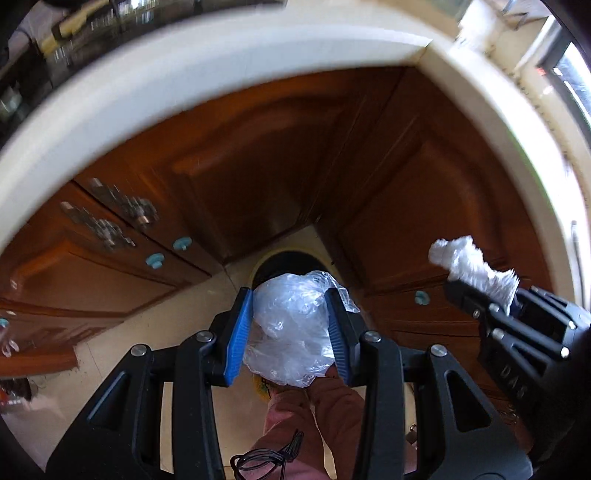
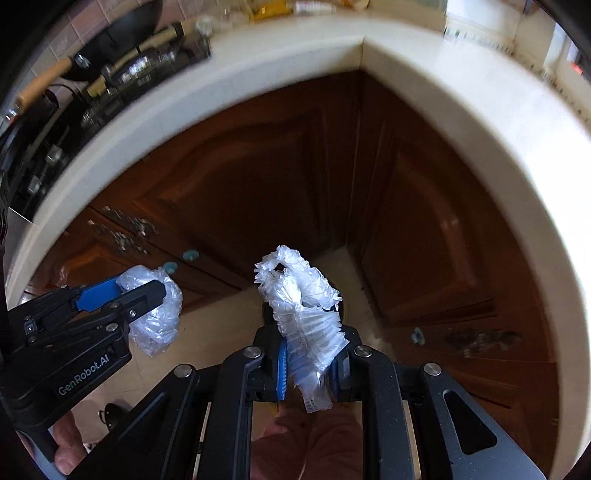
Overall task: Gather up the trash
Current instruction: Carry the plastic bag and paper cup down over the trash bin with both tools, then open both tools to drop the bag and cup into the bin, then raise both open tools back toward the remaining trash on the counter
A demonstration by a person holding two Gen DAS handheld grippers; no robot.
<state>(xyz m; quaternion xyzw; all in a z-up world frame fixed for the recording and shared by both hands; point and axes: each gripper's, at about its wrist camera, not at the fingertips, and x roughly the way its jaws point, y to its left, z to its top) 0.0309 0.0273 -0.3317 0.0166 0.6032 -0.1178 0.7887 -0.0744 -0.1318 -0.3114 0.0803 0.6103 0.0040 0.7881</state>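
My left gripper (image 1: 289,295) is shut on a crumpled clear plastic bag (image 1: 295,332), which bulges between the blue pads (image 1: 236,332). Straight below it on the floor is a round bin (image 1: 284,260) with a dark opening, tucked into the cabinet corner. My right gripper (image 2: 312,347) is shut on a crinkled white plastic wrapper (image 2: 306,314) that sticks up past the fingertips and hides most of the bin in the right wrist view. Each gripper shows in the other's view: the right gripper (image 1: 484,291) with its wrapper (image 1: 469,264), and the left gripper (image 2: 142,288) with its bag (image 2: 159,321).
A white countertop edge (image 1: 184,85) curves overhead around an inner corner. Brown wooden cabinet doors (image 1: 258,166) with teal knobs (image 1: 155,260) close in the bin. Pale floor tiles (image 1: 155,339) lie to the left. A wok (image 2: 122,33) sits on the stove. A person's trouser leg (image 1: 314,417) is below.
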